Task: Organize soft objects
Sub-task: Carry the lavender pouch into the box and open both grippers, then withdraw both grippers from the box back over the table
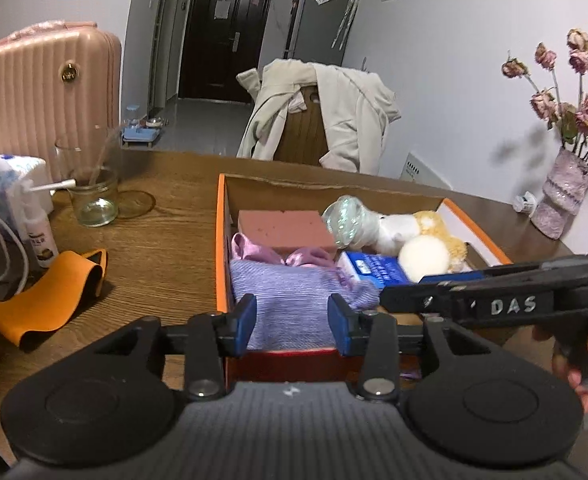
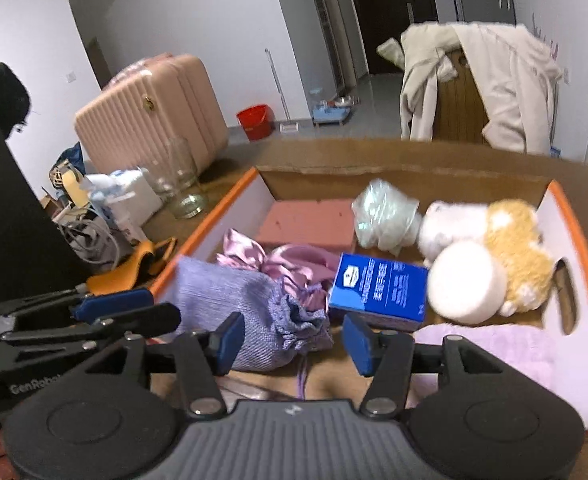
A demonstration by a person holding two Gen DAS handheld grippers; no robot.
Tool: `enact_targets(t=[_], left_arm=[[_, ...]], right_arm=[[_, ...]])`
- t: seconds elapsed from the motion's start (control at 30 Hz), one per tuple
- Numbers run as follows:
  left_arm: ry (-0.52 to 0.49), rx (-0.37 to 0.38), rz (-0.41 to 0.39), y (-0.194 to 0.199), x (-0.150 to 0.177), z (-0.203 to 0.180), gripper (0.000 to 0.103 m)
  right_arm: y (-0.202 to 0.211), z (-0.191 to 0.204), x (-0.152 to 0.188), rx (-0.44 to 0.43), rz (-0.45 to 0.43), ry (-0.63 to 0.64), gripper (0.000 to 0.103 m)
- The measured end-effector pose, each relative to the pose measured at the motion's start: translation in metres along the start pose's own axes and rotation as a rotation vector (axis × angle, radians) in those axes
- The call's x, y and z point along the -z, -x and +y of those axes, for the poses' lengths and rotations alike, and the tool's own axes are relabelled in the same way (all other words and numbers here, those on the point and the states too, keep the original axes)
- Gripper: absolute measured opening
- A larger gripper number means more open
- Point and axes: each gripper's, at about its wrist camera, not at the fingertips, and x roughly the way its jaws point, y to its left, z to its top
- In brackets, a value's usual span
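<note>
Left wrist view shows my left gripper [image 1: 292, 322] hanging over the near wall of the orange-rimmed box [image 1: 220, 240], its blue pads partly spread and pressing on nothing, the lilac knit pouch [image 1: 294, 300] lying just inside that near wall between them. My right gripper [image 2: 292, 338] is likewise partly spread and empty, above the pouch's gathered neck. Deeper in the box lie the pink satin cloth [image 2: 282, 264], pink sponge block [image 2: 310, 224], blue packet [image 2: 378, 284], white round puff [image 2: 466, 280] and plush toy [image 2: 514, 248].

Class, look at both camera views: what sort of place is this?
Most likely a lived-in flat: a pink suitcase on the floor, a coat draped over a chair, and a vase of dried roses on the wooden table.
</note>
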Motion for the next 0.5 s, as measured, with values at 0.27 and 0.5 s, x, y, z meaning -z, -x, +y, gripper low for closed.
enact_targets(t=[0.27, 0.5], left_arm=[[-0.058, 0.012, -0.087, 0.07, -0.002, -0.028, 0.044], [-0.112, -0.009, -0.193, 0.135, 0.012, -0.055, 0.055]], right_arm=[[0.084, 0.015, 0.007, 0.0, -0.103, 0.033, 0.061], [0.166, 0.02, 0.03, 0.033, -0.226, 0.055, 0.069]])
